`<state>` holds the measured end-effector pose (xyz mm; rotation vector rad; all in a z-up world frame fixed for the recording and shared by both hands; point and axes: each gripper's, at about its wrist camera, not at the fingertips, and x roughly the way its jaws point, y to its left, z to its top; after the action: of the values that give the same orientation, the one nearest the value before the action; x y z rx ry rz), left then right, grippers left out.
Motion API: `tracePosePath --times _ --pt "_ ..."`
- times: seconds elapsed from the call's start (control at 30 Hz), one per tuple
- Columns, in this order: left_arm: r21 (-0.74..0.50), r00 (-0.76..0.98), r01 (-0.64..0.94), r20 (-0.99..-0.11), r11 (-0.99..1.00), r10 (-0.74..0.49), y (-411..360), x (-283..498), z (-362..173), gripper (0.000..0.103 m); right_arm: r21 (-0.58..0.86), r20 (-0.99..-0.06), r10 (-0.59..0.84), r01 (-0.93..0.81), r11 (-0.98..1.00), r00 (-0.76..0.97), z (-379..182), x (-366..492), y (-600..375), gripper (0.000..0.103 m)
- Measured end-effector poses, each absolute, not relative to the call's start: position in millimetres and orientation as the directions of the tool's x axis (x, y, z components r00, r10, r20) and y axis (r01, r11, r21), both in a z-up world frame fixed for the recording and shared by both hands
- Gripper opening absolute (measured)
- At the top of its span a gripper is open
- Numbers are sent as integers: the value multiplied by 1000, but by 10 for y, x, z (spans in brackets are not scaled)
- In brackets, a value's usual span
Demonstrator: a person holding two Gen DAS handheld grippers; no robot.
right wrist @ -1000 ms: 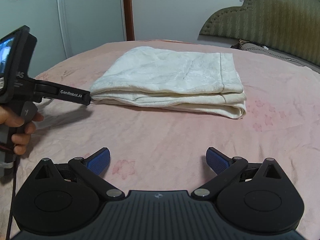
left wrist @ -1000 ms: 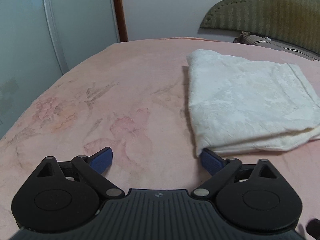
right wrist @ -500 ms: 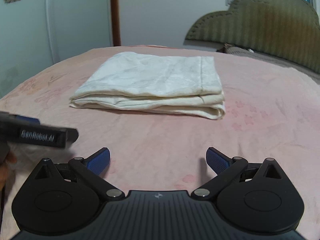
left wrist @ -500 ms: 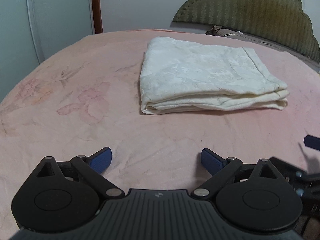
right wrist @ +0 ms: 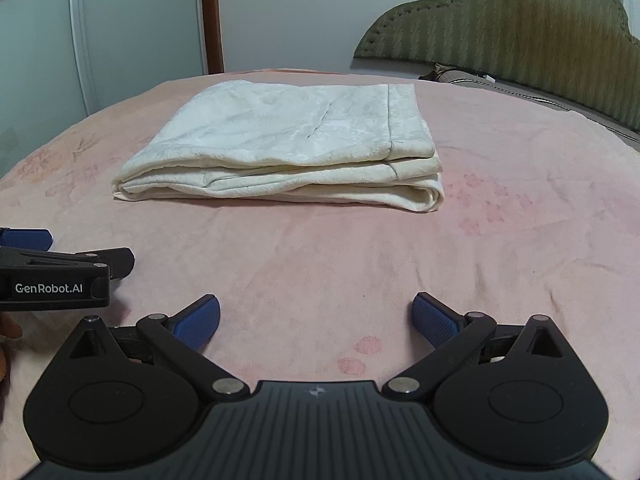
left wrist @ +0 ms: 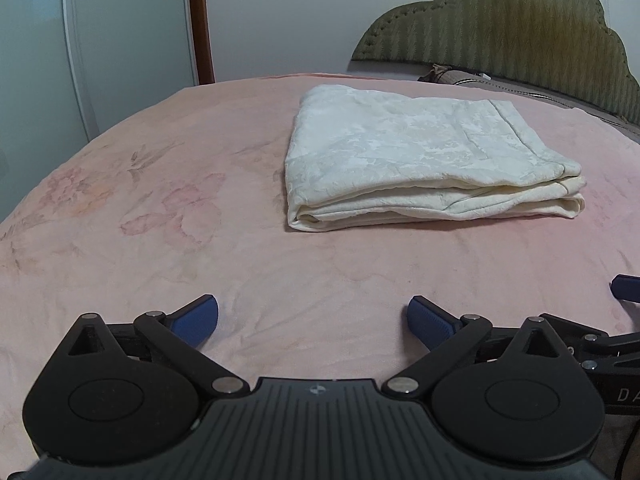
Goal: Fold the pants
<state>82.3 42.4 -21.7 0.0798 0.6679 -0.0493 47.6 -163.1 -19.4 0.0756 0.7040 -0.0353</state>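
Observation:
The cream-white pants [left wrist: 420, 160] lie folded in a flat rectangular stack on the pink bed; they also show in the right wrist view [right wrist: 288, 148]. My left gripper [left wrist: 313, 320] is open and empty, held back from the stack's near edge. My right gripper [right wrist: 316, 320] is open and empty, also short of the stack. The left gripper's body shows at the left edge of the right wrist view [right wrist: 56, 276]. A blue tip of the right gripper shows at the right edge of the left wrist view [left wrist: 626, 283].
The pink floral bedspread [left wrist: 160, 220] covers the bed. A green padded headboard [left wrist: 520, 28] and a pillow [left wrist: 460, 76] stand at the far right. A pale wardrobe [left wrist: 120, 32] and a brown door frame [left wrist: 200, 20] stand beyond the bed's far left.
Both grippers have drawn back from the folded pants toward the near side of the bed. The left gripper, which was at the stack's corner, is now clear of it. The pants lie still.

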Motion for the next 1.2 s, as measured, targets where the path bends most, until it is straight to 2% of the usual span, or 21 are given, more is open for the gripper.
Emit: tracePosePath --times 1.2 --pt "18 776 66 -629 998 -41 465 834 -235 103 58 -648 -7 58 997 762 -193 475 -1626 103"
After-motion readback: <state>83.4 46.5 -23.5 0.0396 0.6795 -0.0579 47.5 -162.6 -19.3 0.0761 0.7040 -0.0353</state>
